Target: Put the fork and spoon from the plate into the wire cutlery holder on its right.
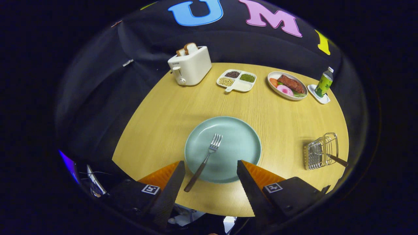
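the fork [206, 158] lies on the pale green plate [241, 130] at the centre of the frame, tines pointing up toward the far side, its dark handle running down and to the left, over the plate's near rim and onto the wooden counter [156, 124]. the gripper [211, 178] hangs above the near edge of the plate with its fingers spread wide and nothing between them but air; the fork's handle end sits between them, nearer the left finger.

the wire cutlery holder [321, 150] stands at the right of the frame, well apart from the plate, and already has a dark-handled utensil in it, probably the spoon [326, 155], its handle sticking out to the right.

the fork looks like thin, stiff metal with a slim handle: light, rigid, likely smooth and a bit slippery, so it could pivot or slide in a loose grip. the best hold seems to be across the handle where it overhangs the rim, since there is a little clearance under it there; the tines lie flat on the glazed plate and would be hard to pinch.
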`<state>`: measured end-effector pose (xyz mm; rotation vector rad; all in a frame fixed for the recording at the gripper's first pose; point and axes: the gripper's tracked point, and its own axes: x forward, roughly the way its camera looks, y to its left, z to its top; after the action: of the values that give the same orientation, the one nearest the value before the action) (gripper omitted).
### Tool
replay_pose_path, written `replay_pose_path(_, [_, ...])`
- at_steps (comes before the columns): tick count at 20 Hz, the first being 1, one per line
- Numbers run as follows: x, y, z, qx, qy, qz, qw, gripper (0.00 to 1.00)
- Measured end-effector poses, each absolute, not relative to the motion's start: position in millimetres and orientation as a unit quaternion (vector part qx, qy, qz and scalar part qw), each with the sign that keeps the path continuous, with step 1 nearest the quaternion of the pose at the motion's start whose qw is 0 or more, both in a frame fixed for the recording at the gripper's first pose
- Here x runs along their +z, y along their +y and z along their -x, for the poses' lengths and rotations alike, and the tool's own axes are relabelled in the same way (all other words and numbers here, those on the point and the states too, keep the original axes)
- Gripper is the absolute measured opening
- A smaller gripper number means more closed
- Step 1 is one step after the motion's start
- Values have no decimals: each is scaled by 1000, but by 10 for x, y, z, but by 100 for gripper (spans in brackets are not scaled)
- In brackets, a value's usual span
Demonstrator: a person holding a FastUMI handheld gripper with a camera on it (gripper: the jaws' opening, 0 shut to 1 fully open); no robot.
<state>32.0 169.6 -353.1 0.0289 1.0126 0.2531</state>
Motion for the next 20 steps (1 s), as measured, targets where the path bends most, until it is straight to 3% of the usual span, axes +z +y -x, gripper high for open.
replay_pose_path(17, [-4501, 1629, -411, 64, 593, 54, 801, 99])
replay_pose_path(19, [-4553, 1592, -396, 61, 604, 58, 793, 95])
replay_pose_path(20, [-4587, 1613, -400, 60, 608, 60, 789, 85])
